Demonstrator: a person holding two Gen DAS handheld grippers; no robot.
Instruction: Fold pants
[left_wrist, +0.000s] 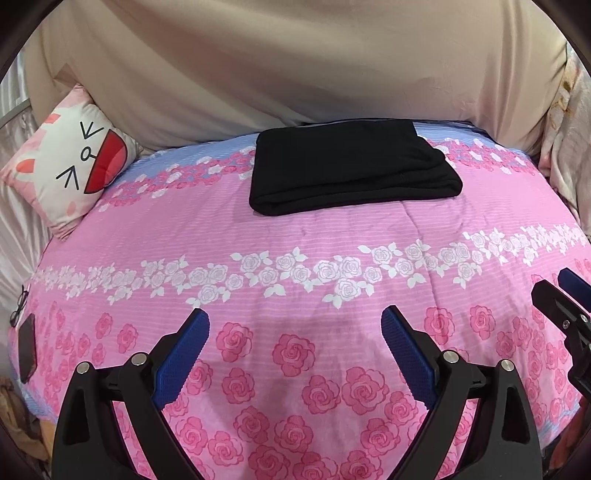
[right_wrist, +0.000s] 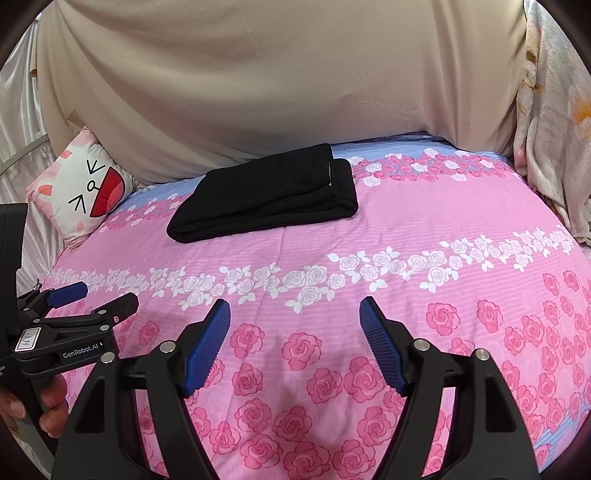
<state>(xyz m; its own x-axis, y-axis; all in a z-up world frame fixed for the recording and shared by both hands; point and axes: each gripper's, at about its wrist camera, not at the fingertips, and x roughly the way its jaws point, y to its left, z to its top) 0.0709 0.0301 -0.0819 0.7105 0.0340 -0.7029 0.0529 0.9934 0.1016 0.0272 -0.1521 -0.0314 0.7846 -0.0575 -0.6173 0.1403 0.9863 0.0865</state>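
The black pants (left_wrist: 351, 166) lie folded into a compact rectangle at the far side of the pink rose-patterned bedspread (left_wrist: 295, 258); they also show in the right wrist view (right_wrist: 269, 192). My left gripper (left_wrist: 295, 325) is open and empty, hovering over the near part of the bed, well short of the pants. My right gripper (right_wrist: 295, 314) is open and empty too, beside the left one. The right gripper shows at the right edge of the left wrist view (left_wrist: 557, 288). The left gripper shows at the left of the right wrist view (right_wrist: 99, 295).
A cat-face pillow (left_wrist: 77, 166) leans at the bed's far left. A beige sheet (left_wrist: 295, 66) hangs behind the bed. A floral cloth (right_wrist: 554, 129) hangs at the right. Glasses (left_wrist: 18, 306) and a dark phone (left_wrist: 26, 347) lie at the left bed edge.
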